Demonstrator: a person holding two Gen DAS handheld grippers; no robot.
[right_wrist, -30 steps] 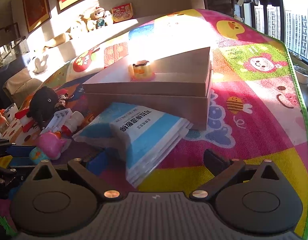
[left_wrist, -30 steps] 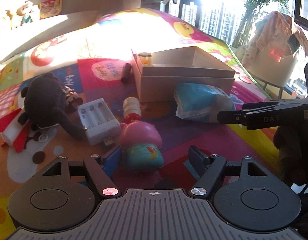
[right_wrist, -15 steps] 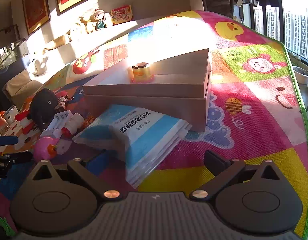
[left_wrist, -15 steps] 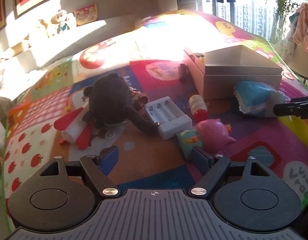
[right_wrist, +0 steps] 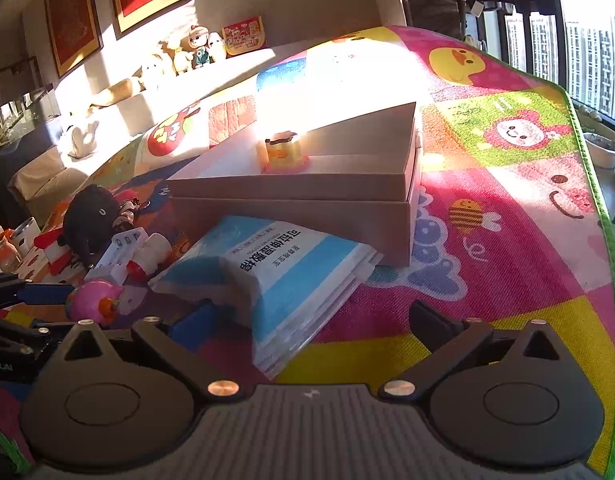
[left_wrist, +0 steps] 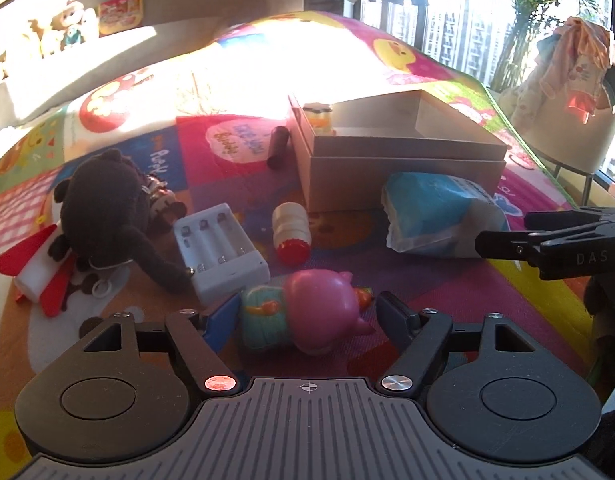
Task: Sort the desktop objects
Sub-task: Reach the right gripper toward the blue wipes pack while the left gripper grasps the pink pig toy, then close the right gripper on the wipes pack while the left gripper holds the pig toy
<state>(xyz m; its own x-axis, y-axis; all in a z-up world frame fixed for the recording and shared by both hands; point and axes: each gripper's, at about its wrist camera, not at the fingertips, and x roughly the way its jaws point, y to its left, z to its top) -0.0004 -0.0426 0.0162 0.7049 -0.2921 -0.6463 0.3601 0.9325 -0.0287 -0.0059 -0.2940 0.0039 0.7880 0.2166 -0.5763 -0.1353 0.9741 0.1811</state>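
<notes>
Black plush: the dark soft toy (left_wrist: 103, 208) lies at the far left of the play mat (left_wrist: 447, 292), slumped over a red-and-white rocket toy (left_wrist: 39, 276); one limb touches the white battery charger (left_wrist: 219, 252) beside it.
Charger and bottle: the charger sits just left of a small white bottle with a red cap (left_wrist: 290, 232), both on the mat in front of the box.
Pink toy: the pink-and-teal figure (left_wrist: 307, 316) lies on its side right between the fingers of the left gripper (left_wrist: 307, 316).
What changed, left: half a second ago that gripper pointed further left, with the toy off by its right finger; now it has swung back and the toy sits centred in the gap.
Left jaws: wide apart, not touching the toy on either side.
Meaning: by my reading the pick is lined up, and closing on the toy is the likely next step.
Box: the open cardboard box (left_wrist: 399, 148) stands behind, a small yellow figure (right_wrist: 283, 152) already inside near one corner; probably the sorting target.
Blue pack: the blue-and-white wipes packet (right_wrist: 283, 264) leans against the box front.
Right gripper (right_wrist: 307, 320): unchanged over the last second, poised over the packet's near edge, jaws spread and empty.
</notes>
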